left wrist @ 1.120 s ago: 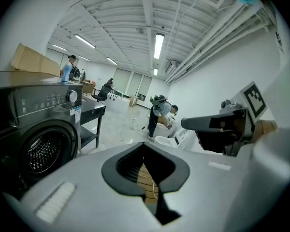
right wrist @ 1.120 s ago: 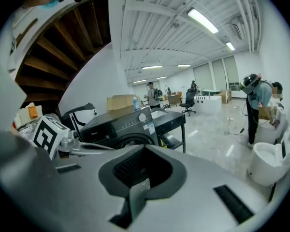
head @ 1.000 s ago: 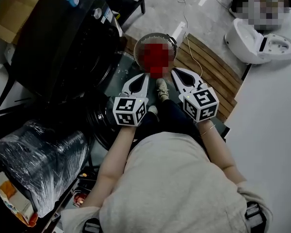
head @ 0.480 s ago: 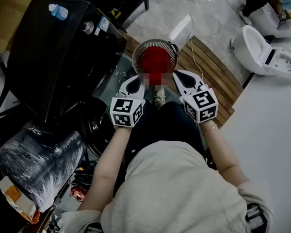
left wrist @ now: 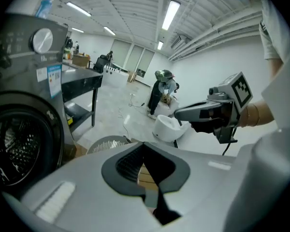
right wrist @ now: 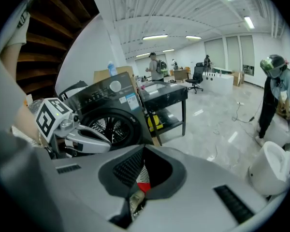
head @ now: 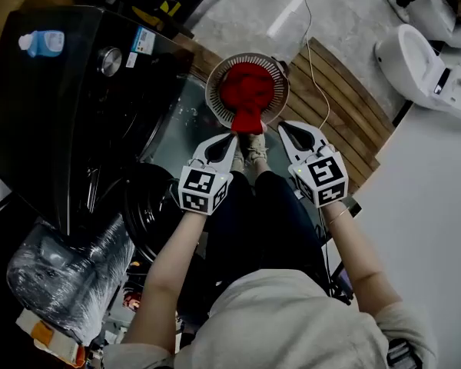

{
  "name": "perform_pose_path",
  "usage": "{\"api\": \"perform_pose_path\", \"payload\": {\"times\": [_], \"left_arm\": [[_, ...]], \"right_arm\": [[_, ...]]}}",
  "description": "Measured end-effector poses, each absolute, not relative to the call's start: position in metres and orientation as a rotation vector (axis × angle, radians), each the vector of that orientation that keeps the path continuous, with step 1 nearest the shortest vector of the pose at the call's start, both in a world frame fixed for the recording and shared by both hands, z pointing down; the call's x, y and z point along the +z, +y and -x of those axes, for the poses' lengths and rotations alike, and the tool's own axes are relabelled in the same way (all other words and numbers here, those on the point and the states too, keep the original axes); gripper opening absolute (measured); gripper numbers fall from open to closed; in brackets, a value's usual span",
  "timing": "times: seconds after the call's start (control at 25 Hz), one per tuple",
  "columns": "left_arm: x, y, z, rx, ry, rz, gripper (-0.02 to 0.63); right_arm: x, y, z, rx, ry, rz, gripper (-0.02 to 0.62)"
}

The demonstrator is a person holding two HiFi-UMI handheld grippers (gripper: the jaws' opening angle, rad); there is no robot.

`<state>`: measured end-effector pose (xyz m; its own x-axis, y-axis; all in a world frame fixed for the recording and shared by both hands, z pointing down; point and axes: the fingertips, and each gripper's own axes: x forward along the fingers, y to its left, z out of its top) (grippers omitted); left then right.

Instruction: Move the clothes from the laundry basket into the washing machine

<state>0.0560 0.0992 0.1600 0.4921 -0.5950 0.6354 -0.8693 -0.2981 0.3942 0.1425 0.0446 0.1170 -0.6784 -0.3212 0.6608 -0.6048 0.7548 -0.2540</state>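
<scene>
Head view has the red clothes (head: 247, 91) sitting in the round laundry basket (head: 209, 97), just past the left claw (head: 231, 137) and right claw (head: 284, 127), both clenched on nothing. Only the gripper views catch the washing machine (right wrist: 106, 111) drum front-on.

One washing machine (head: 61, 121), one laundry basket (head: 212, 98), one red garment (head: 246, 91), one blue bottle (head: 42, 42), two grippers, left gripper (head: 232, 135), right gripper (head: 283, 126)
</scene>
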Motion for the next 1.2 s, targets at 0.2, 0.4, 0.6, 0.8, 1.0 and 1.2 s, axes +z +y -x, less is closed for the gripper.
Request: {"api": "perform_pose_path", "payload": {"times": [0.2,0.4,0.6,0.8,1.0,1.2], "left_arm": [[0.254,0.091,-0.059,0.508,-1.108,-1.957,0.012],[0.355,0.076,-0.053,0.561,-1.123,-1.903,0.012],[0.433,0.055,-0.046,0.575,-1.202,-1.863,0.014],[0.509,0.038,-0.057,0.612,-1.196,-1.817,0.086],[0.575,0.012,-0.073,0.682,-1.147,-1.799,0.206],[0.627,-0.005,-0.076,0.788,-1.106,-1.814,0.225]], "right_arm": [[0.201,0.047,-0.144,0.701,-2.270,-0.738,0.009],[0.293,0.059,-0.149,0.746,-2.209,-0.753,0.009],[0.373,0.048,-0.149,0.817,-2.178,-0.851,0.009],[0.422,0.031,-0.147,0.893,-2.152,-0.970,0.009],[0.444,0.029,-0.150,0.937,-2.151,-1.013,0.009],[0.460,0.027,-0.157,0.913,-2.154,-1.018,0.009]]}}
